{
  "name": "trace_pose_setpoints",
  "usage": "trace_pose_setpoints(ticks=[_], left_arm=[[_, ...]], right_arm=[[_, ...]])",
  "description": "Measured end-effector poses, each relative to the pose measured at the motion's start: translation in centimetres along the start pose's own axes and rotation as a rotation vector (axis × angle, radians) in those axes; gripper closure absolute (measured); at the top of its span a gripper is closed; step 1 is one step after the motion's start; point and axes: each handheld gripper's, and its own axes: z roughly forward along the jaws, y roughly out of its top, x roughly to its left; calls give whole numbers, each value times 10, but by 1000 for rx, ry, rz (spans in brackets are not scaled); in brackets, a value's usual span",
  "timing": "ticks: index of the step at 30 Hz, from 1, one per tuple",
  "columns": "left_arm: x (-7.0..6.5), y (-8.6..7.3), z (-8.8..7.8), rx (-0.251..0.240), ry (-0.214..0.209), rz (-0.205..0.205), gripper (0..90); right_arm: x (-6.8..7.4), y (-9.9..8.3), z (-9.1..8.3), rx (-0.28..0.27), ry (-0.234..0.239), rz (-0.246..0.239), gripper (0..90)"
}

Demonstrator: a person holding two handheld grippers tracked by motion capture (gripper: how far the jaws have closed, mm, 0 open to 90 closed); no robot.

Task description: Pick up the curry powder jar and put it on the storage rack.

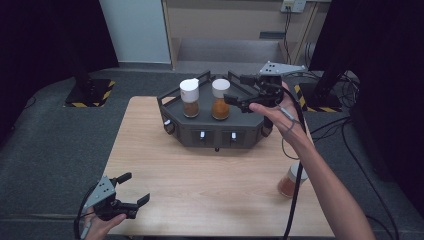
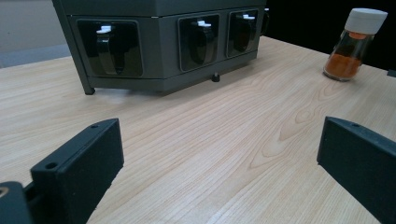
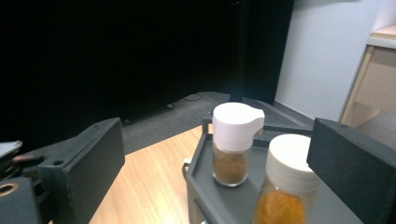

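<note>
My right tool (jaws wide) hovers beside two spice jars; my left tool gapes wide too.

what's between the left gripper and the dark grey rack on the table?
Nothing: bare light wood tabletop runs from the open left gripper to the dark grey rack, per the left gripper view.

two jars stand side by side on the rack; a third jar stands right.
</note>
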Motion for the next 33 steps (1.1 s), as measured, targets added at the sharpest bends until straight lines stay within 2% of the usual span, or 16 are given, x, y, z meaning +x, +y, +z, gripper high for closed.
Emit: trace_pose_setpoints(ticks=[14, 19, 27, 33], left_arm=[[0, 0, 0, -2, 3, -3, 0], [0, -1, 0, -5, 2, -6, 0], [-1, -1, 0, -7, 1, -9, 0], [-1, 0, -1, -5, 0, -3, 0]], right_arm=[[15, -21, -50, -43, 60, -62, 40], [29, -36, -68, -75, 69, -81, 41], [49, -64, -102, -120, 68, -105, 41], [57, -81, -123, -109, 55, -115, 39]])
